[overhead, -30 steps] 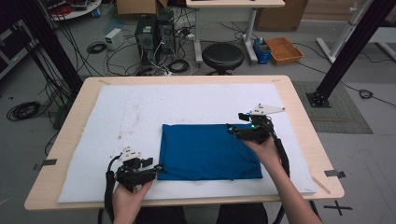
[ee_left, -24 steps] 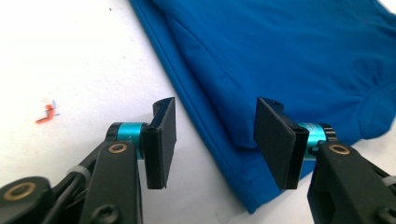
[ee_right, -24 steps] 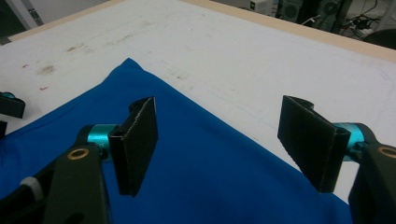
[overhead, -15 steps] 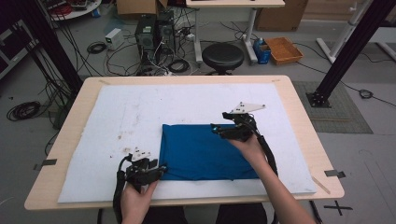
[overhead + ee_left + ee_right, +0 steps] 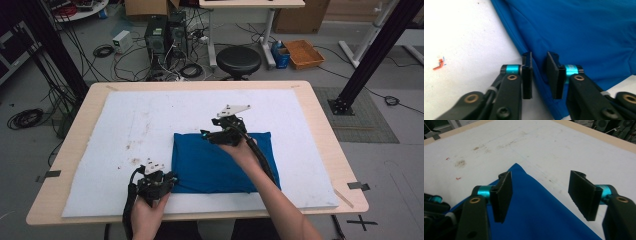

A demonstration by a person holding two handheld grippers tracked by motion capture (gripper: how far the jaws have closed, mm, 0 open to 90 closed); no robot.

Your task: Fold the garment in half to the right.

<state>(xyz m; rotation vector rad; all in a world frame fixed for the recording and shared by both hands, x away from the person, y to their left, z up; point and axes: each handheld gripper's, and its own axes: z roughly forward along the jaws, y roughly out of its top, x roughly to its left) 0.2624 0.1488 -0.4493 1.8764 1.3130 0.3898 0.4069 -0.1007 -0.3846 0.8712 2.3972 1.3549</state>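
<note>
Blue cloth [image 5: 222, 162]: thin, limp, light; grip corners. My left gripper [image 5: 539, 75], narrowly parted, straddles its 7 o'clock edge. My right gripper [image 5: 547, 195] hovers spread at the 11 o'clock corner.

We see a grey floor [image 5: 390, 150] strewn with black cables [image 5: 105, 50] behind the wooden desk [image 5: 320, 130]. A round black stool [image 5: 238, 61] stands near computer towers [image 5: 162, 35], with an orange tray [image 5: 303, 53] farther right.

Even, soft overhead light leaves faint shadows; my close views are slightly soft, and the high view looks grainy.
</note>
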